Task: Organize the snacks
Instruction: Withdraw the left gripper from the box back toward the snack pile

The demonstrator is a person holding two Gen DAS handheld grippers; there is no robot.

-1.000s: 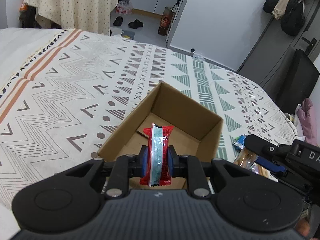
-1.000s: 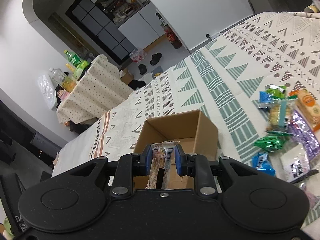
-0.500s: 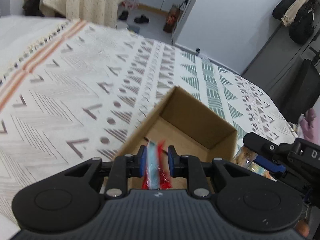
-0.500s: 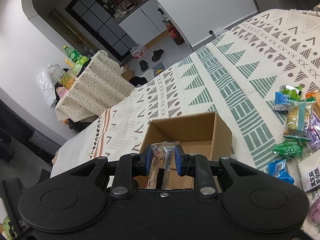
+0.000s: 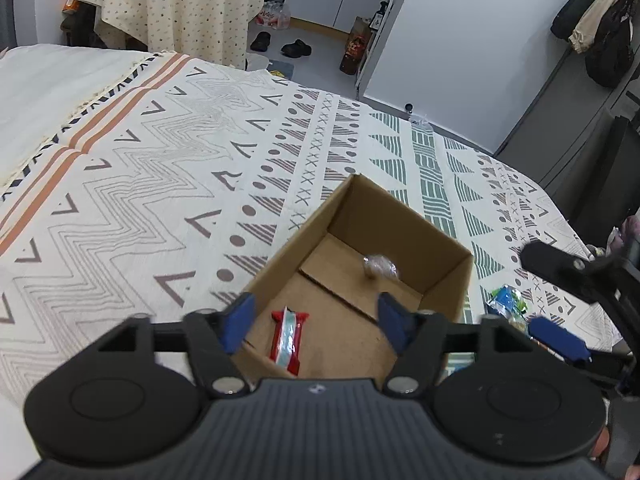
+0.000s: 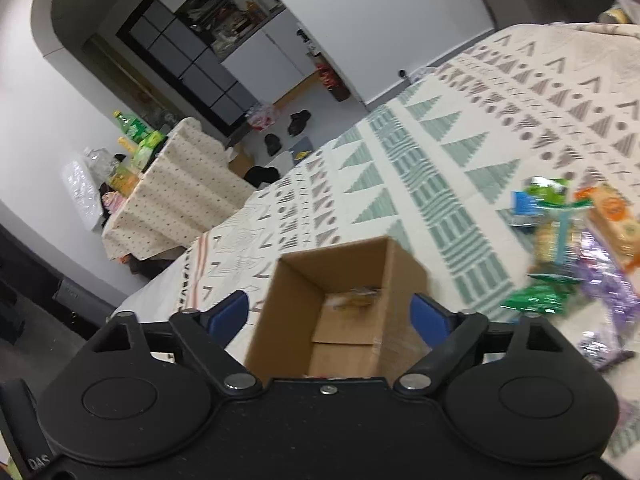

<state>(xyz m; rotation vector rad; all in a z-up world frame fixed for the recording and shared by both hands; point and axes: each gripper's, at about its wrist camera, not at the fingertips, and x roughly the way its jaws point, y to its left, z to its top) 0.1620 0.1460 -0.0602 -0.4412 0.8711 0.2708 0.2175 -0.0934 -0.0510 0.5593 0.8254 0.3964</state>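
Cardboard box (image 5: 404, 220) sits at your twelve o'clock. Your left gripper (image 5: 316, 322) and right gripper (image 6: 330, 316) have just opened, nothing between the fingers; the red snack bar (image 5: 287, 336) lies inside the box.

Two matte black plastic handheld grippers, alike in build. On the left gripper (image 5: 316, 322): a ribbed dark grey centre plate with a small pale emblem, flanked by round black discs with shallow circular recesses; angled black linkage arms pinned with silver round-head screws; blue wedge-shaped finger pads (image 5: 239, 320). On the right gripper (image 6: 331, 316): a smooth black centre plate with one small silver screw at its top edge, the same discs, triangular cut-outs in the arms, blue pads (image 6: 430, 319), white lettering near the lower left corner.
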